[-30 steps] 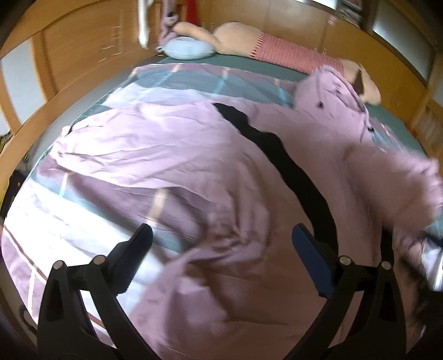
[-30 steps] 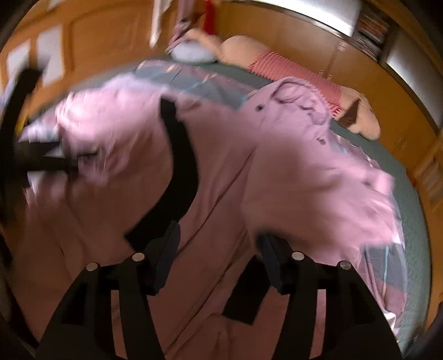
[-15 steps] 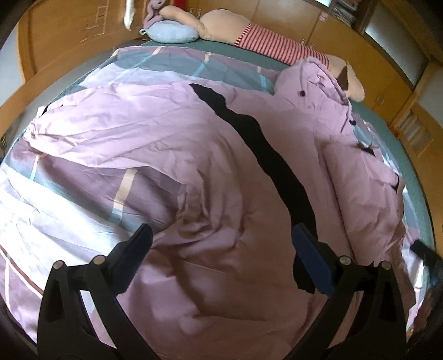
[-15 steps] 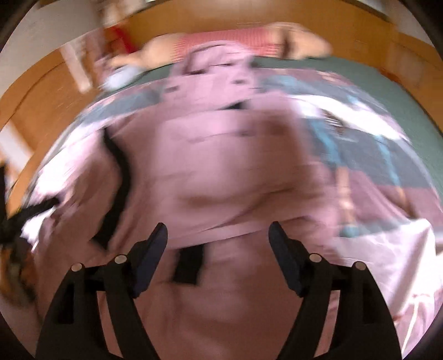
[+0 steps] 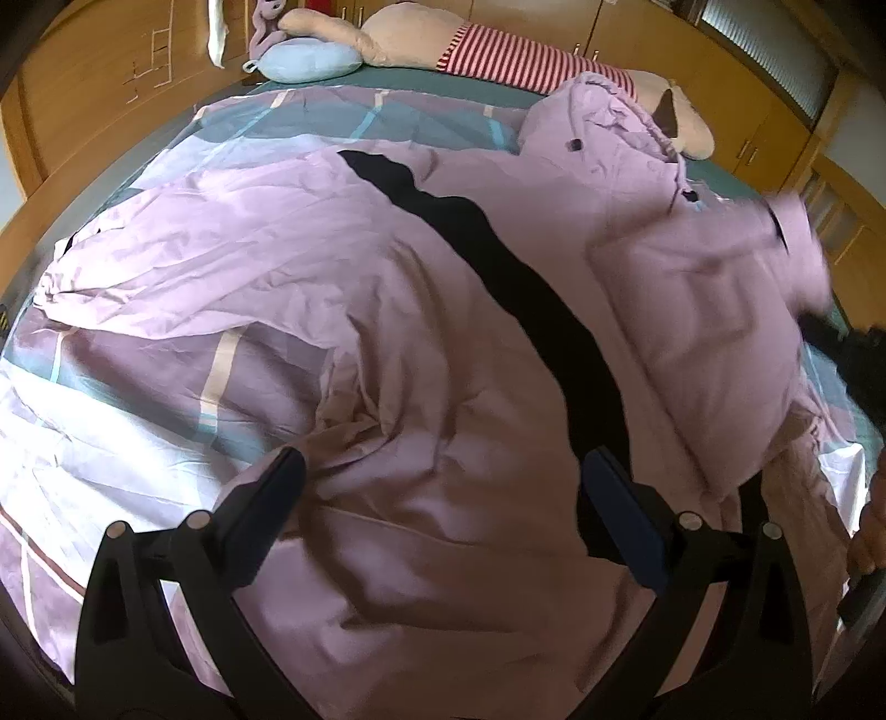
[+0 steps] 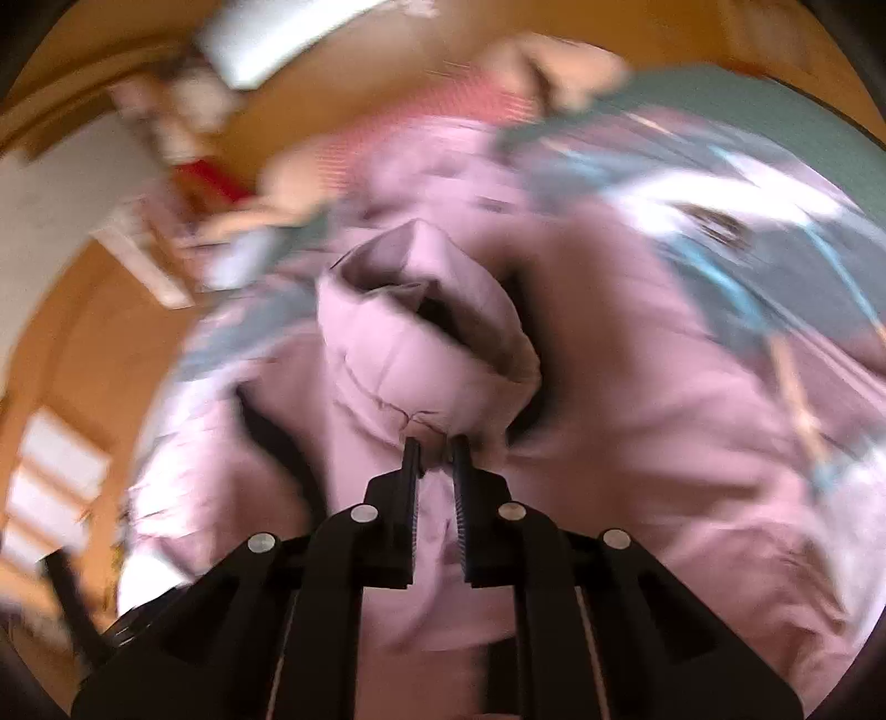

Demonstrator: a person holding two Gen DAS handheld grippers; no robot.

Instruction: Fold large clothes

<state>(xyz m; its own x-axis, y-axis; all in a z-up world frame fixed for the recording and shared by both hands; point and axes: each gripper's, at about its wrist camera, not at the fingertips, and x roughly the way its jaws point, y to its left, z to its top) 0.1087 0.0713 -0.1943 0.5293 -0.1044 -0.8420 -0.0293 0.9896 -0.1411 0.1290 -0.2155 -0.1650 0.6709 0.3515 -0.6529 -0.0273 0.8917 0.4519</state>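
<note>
A large lilac padded coat lies spread on the bed, with a black strip running down its front. My left gripper hovers open just above the coat's lower part, nothing between its fingers. On the right, one sleeve is folded up and its cuff is blurred. In the right wrist view my right gripper has its jaws closing, pinched on the lilac sleeve just below the cuff. The cuff stands up in front of it.
A patterned bedsheet covers the bed under the coat. A plush toy in a red striped shirt and a blue pillow lie at the far edge. Wooden cabinets surround the bed. A hand shows at the right edge.
My right gripper went from wide open to pinched on the sleeve, rolling and swinging across the coat. The sleeve's cuff has lifted. My left gripper sank slightly and stays open.
</note>
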